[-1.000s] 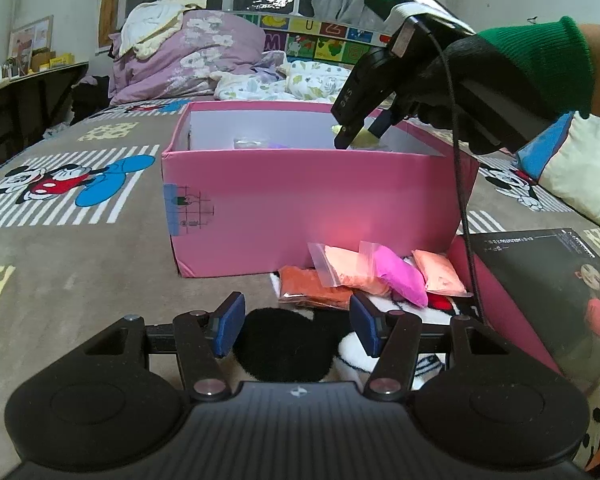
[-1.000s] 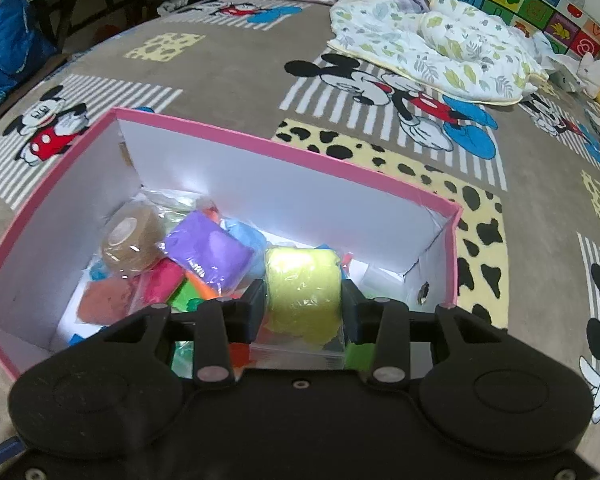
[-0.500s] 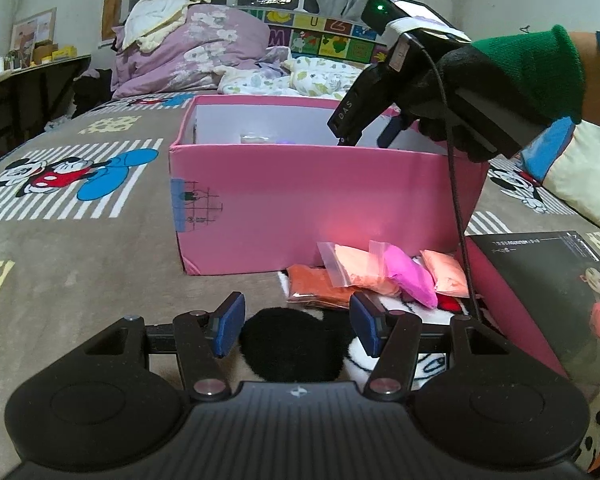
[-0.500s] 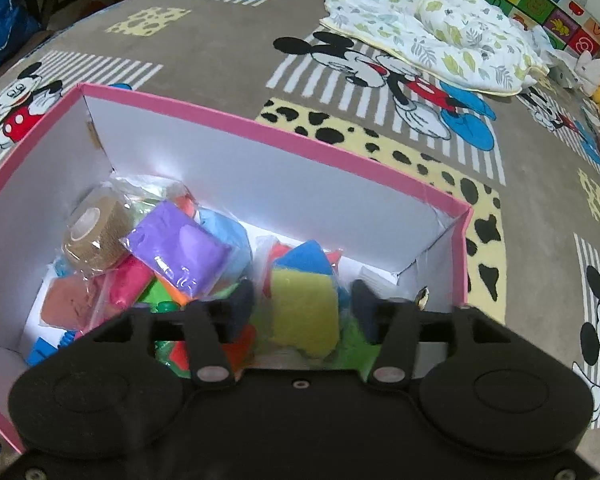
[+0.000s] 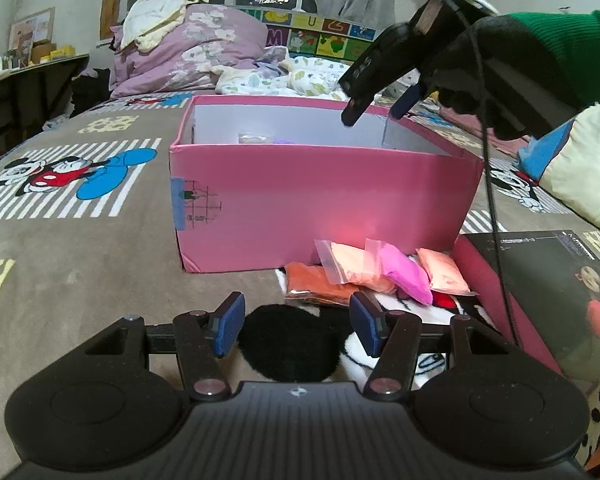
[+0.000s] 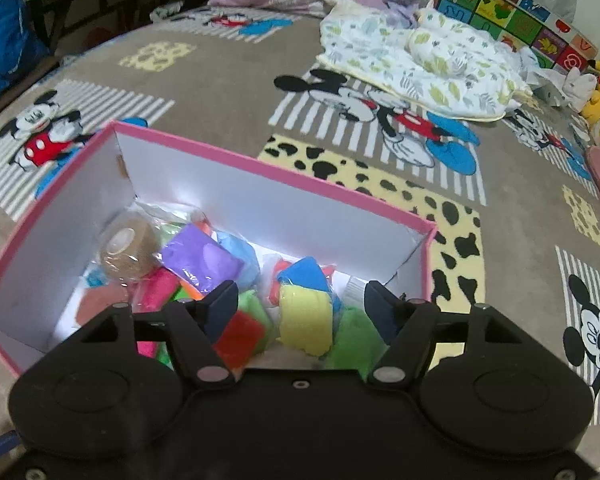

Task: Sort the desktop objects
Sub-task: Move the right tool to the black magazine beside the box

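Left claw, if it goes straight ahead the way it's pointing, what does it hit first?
Probably the orange clay bag lying on the blanket, with the pink cardboard box wall right behind it. The open left claw looks low, though depth is unclear.

A: Our left wrist view sits low on the bedspread (image 5: 80, 264), facing the pink box (image 5: 320, 196) side-on, near.

B: Our right looks steeply down into that box (image 6: 260, 172) from just above; both share it.
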`<state>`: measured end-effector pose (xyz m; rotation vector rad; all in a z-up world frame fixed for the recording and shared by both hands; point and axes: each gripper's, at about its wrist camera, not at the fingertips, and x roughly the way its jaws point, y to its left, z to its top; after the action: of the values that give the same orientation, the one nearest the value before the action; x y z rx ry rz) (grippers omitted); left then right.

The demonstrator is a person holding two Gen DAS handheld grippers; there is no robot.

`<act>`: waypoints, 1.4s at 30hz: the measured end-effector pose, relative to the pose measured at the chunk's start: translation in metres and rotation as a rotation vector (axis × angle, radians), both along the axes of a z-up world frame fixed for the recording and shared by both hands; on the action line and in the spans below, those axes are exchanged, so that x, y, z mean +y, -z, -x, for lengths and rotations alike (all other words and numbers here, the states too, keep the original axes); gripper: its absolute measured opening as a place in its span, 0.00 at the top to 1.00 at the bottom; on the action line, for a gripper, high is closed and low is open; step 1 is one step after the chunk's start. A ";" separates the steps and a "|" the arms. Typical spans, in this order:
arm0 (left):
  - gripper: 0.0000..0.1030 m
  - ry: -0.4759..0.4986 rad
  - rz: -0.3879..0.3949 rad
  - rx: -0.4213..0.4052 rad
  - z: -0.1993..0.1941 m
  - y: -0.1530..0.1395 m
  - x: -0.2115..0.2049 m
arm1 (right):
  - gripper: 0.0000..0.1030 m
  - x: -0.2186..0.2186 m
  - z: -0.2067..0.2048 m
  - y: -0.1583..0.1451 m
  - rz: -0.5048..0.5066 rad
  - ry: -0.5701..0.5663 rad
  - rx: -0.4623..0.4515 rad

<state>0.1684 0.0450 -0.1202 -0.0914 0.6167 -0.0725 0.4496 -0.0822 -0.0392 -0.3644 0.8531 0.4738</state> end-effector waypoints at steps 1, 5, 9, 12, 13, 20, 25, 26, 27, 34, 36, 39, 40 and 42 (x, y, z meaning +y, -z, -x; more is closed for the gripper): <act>0.45 0.004 0.004 0.002 0.000 0.000 0.000 | 0.30 -0.002 0.003 -0.003 -0.011 0.001 -0.001; 0.45 0.020 0.029 0.009 0.003 -0.002 -0.001 | 0.20 -0.016 0.017 -0.011 -0.048 0.022 -0.006; 0.45 0.023 0.018 0.001 0.005 -0.004 -0.004 | 0.19 -0.034 0.032 -0.017 -0.046 0.028 -0.022; 0.45 0.026 0.014 -0.005 0.006 -0.006 -0.007 | 0.19 -0.052 0.042 -0.024 -0.081 0.043 -0.025; 0.45 0.029 0.013 -0.007 0.006 -0.006 -0.009 | 0.18 -0.059 0.045 -0.027 -0.094 0.051 -0.025; 0.45 0.050 0.017 -0.007 0.004 -0.007 -0.021 | 0.18 -0.111 0.071 -0.035 -0.114 0.051 -0.039; 0.45 0.068 0.007 -0.013 0.003 -0.008 -0.034 | 0.18 -0.159 0.086 -0.030 -0.092 0.069 -0.026; 0.45 0.073 0.003 -0.013 0.002 -0.007 -0.037 | 0.18 -0.170 0.089 -0.029 -0.091 0.077 -0.022; 0.45 0.078 -0.001 -0.014 0.002 -0.007 -0.041 | 0.18 -0.182 0.091 -0.027 -0.092 0.088 -0.017; 0.45 0.126 0.016 -0.014 0.002 -0.002 -0.065 | 0.16 -0.265 0.106 -0.011 -0.103 0.176 0.016; 0.45 0.150 0.043 -0.012 0.002 0.000 -0.071 | 0.16 -0.287 0.111 -0.001 -0.098 0.195 0.036; 0.45 0.182 0.079 -0.009 0.002 0.004 -0.081 | 0.16 -0.318 0.119 0.017 -0.088 0.210 0.075; 0.45 0.189 0.084 -0.010 0.002 0.005 -0.084 | 0.16 -0.328 0.121 0.023 -0.090 0.218 0.087; 0.45 0.205 0.103 -0.014 0.003 0.007 -0.091 | 0.16 -0.347 0.124 0.032 -0.116 0.241 0.111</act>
<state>0.1657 -0.0459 -0.1272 -0.1268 0.6065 -0.3032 0.3251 -0.4291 -0.0715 -0.1264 0.9589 0.3195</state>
